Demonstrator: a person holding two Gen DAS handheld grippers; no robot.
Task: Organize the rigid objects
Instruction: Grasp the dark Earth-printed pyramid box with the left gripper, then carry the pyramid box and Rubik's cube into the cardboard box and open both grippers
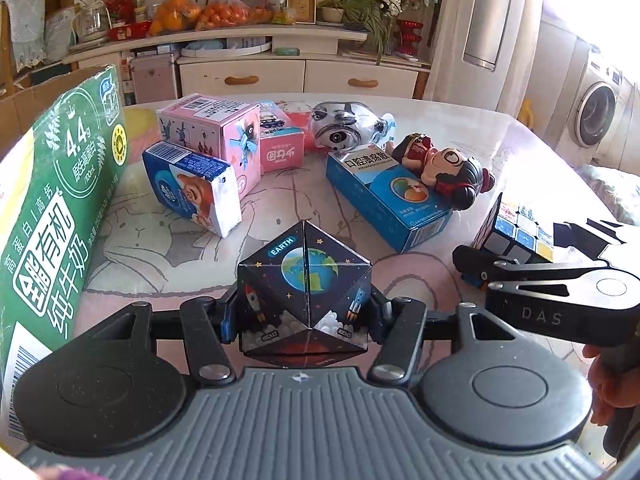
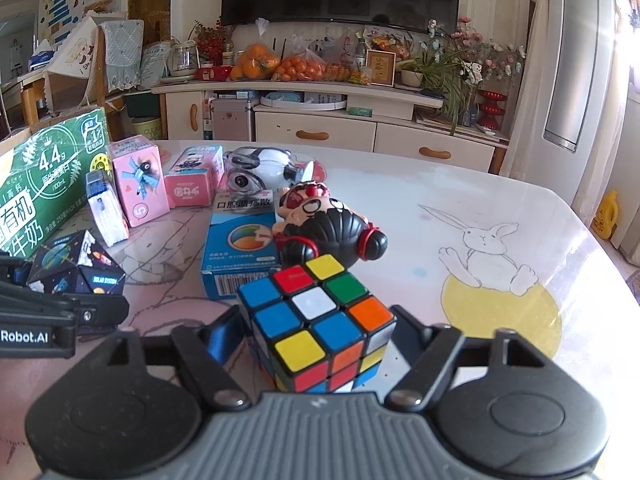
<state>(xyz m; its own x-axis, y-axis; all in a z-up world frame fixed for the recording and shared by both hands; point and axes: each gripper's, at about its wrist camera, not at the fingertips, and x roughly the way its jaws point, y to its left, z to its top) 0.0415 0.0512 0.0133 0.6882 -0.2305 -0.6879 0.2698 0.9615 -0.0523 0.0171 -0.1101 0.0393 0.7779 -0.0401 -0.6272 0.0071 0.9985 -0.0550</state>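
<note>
My left gripper (image 1: 305, 316) is shut on a dark space-themed folding cube (image 1: 304, 284) with an Earth picture, just above the table. The cube also shows in the right wrist view (image 2: 76, 270). My right gripper (image 2: 316, 336) has its fingers around a Rubik's cube (image 2: 320, 320); the pads stand close to its sides, and contact is unclear. The Rubik's cube also shows at the right of the left wrist view (image 1: 516, 232). A blue medicine box (image 1: 388, 196) lies in the middle with a black-haired doll figure (image 1: 444, 168) on it.
A tall green milk carton box (image 1: 52, 216) stands at the left. Behind are a pink box (image 1: 216, 136), a blue-white carton (image 1: 196, 188), a small pink carton (image 1: 280, 144) and a silver toy (image 1: 348, 124). The table (image 2: 480, 216) has a rabbit drawing at the right.
</note>
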